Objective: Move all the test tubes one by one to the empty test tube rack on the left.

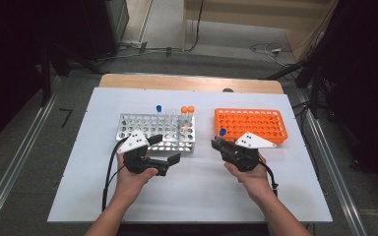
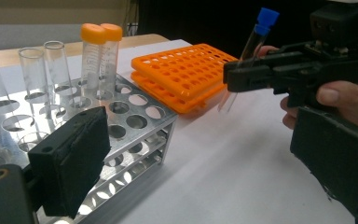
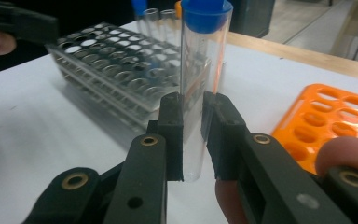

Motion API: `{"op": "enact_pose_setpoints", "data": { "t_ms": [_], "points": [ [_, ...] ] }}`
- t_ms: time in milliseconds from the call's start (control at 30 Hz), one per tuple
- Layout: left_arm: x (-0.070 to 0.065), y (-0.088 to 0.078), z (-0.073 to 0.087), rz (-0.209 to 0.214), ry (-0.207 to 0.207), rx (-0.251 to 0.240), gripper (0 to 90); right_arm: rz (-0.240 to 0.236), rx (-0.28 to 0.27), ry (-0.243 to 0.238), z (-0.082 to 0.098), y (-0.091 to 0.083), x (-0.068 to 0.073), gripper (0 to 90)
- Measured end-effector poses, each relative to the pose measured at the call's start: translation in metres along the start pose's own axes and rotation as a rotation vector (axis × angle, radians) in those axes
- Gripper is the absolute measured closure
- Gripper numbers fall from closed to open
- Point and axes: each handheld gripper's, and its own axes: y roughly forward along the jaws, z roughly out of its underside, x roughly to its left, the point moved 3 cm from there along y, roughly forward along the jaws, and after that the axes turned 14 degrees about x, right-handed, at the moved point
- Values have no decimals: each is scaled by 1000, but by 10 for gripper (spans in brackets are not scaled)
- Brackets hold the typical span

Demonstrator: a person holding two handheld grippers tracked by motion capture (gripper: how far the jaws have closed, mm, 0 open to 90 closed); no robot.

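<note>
Blue-capped tube (image 3: 200,88) carried between racks.
Right gripper (image 3: 193,135) clamps it upright by its middle, bottom free for the orange rack (image 1: 250,125); left gripper (image 1: 163,149) gapes empty beside the metal rack (image 1: 155,132).

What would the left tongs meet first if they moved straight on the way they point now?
Probably the right tongs, which hold a blue-capped tube ahead; the orange rack lies beyond. The metal rack stays beside the left tongs. Depth is unclear.

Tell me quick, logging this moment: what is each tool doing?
Left tool: open, holding nothing, beside the metal rack.
Right tool: closed on the blue-capped tube, near the orange rack.
</note>
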Motion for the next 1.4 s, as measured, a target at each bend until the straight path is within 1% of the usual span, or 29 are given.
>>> {"op": "enact_pose_setpoints", "data": {
  "t_ms": [100,200,267,400,500,567,633,667,733,933,1000,1067,1133,1167,1200,1267,1333,1400],
  "points": [
    [-3,0,0,-7,3,4,102,-23,5,-13,1,1,11,750],
    [-7,1,0,0,8,7,144,-44,14,-30,1,3,21,750],
    [-9,2,0,18,18,7,170,-56,22,-35,1,5,27,750],
    [-13,3,-1,56,29,-2,259,-77,38,-60,2,11,38,751],
    [-15,5,-1,76,39,-4,326,-92,44,-77,2,13,46,750],
    [-18,7,-1,89,55,-4,403,-99,49,-87,2,14,50,750],
    [-20,9,-1,106,71,6,439,-105,50,-98,3,15,54,750],
    [-22,11,-1,114,72,6,454,-109,52,-96,3,15,56,750],
    [-24,13,-1,123,79,15,472,-114,52,-111,3,16,58,750],
    [-29,18,-2,148,84,6,528,-138,78,-134,5,20,67,750],
    [-31,20,-2,172,97,12,580,-150,82,-147,6,22,71,750],
    [-33,22,-1,178,104,20,626,-160,86,-160,6,23,75,750],
    [-34,24,-1,194,112,25,674,-168,90,-183,7,24,79,749],
    [-35,25,-1,197,118,27,695,-171,93,-184,7,24,81,750],
    [-36,25,0,191,128,32,719,-175,96,-188,7,25,81,749],
    [-35,25,1,165,142,38,739,-183,102,-188,8,26,81,748],
    [-34,24,0,141,141,35,770,-191,105,-184,8,26,81,744],
    [-33,23,0,134,139,31,775,-192,103,-181,9,26,80,734]
  ]
}}
